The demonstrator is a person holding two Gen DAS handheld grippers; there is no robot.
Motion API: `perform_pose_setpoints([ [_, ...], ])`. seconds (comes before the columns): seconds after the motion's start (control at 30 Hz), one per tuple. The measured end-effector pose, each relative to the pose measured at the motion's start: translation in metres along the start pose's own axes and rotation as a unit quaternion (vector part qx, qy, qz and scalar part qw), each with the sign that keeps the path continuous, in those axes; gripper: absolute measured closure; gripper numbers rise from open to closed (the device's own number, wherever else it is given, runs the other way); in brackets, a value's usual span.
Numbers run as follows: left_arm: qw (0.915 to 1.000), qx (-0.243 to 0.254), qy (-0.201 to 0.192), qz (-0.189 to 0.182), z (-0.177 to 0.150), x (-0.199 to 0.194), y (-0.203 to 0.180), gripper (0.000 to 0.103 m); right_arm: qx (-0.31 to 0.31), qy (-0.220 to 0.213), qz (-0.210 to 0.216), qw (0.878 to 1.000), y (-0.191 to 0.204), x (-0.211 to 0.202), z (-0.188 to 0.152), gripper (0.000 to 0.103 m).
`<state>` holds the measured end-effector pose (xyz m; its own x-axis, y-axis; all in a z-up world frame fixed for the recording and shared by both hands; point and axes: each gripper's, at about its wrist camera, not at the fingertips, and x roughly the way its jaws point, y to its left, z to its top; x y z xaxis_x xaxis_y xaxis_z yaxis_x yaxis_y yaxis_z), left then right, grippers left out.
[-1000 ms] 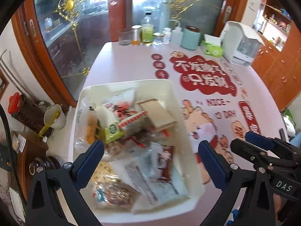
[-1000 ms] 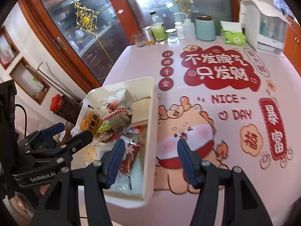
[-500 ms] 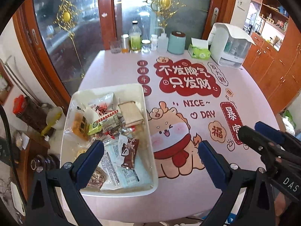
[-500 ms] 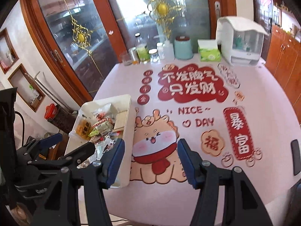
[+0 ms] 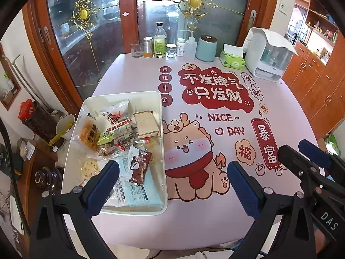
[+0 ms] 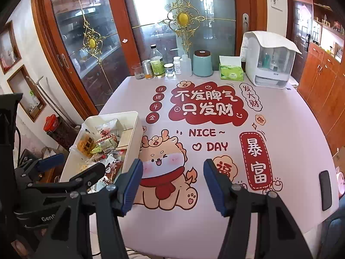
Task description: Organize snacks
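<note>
A white rectangular bin (image 5: 160, 116) sits at the table's left side, filled with several snack packets: a tan cracker pack (image 5: 145, 123), a brown chocolate pack (image 5: 140, 167), a yellow chip bag (image 5: 87, 132). It also shows in the right wrist view (image 6: 133, 133). My left gripper (image 5: 172, 185) is open and empty, held back above the table's front edge, just right of the bin. My right gripper (image 6: 172, 183) is open and empty, above the front edge over the dragon print. Each gripper shows in the other's view.
The pink printed table cover (image 5: 215, 112) fills the table. Along the far edge stand a glass (image 5: 137, 48), bottles (image 5: 160, 41), a teal canister (image 5: 206, 48), a green tissue box (image 5: 231, 59) and a white appliance (image 5: 267, 56). A dark phone (image 6: 325, 190) lies at front right.
Both grippers have pulled back and up from the bin, so the whole table now shows. Both stay open and empty. The bin has not moved.
</note>
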<state>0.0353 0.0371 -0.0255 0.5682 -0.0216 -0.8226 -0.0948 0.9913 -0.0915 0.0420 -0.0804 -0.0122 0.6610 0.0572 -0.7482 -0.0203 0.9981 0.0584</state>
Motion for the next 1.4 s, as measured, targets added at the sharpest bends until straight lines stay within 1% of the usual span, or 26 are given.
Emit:
perform_pose_setpoints([
  [0.13,1.0,-0.003,0.001,0.009,-0.001,0.0,0.004,0.003,-0.005,-0.003,0.002,1.0,0.002,0.001,0.002,0.044],
  [0.4,0.9997,-0.005,0.003,0.024,0.002,0.001,0.013,0.003,-0.004,0.005,0.008,1.0,0.011,0.01,0.005,0.044],
  [0.57,0.9997,-0.004,0.003,0.025,0.002,0.002,0.013,0.003,0.001,0.007,0.003,1.0,0.014,0.013,0.006,0.044],
  [0.9,0.9997,0.015,0.003,0.022,0.007,0.007,0.016,0.003,0.011,0.006,-0.013,1.0,0.015,0.014,0.006,0.044],
  [1.07,0.9997,0.014,0.003,0.022,0.007,0.007,0.016,0.003,0.013,0.006,-0.018,1.0,0.016,0.014,0.006,0.044],
  [1.4,0.9996,0.014,0.004,0.024,0.007,0.009,0.018,0.003,0.012,0.01,-0.017,1.0,0.017,0.016,0.006,0.044],
])
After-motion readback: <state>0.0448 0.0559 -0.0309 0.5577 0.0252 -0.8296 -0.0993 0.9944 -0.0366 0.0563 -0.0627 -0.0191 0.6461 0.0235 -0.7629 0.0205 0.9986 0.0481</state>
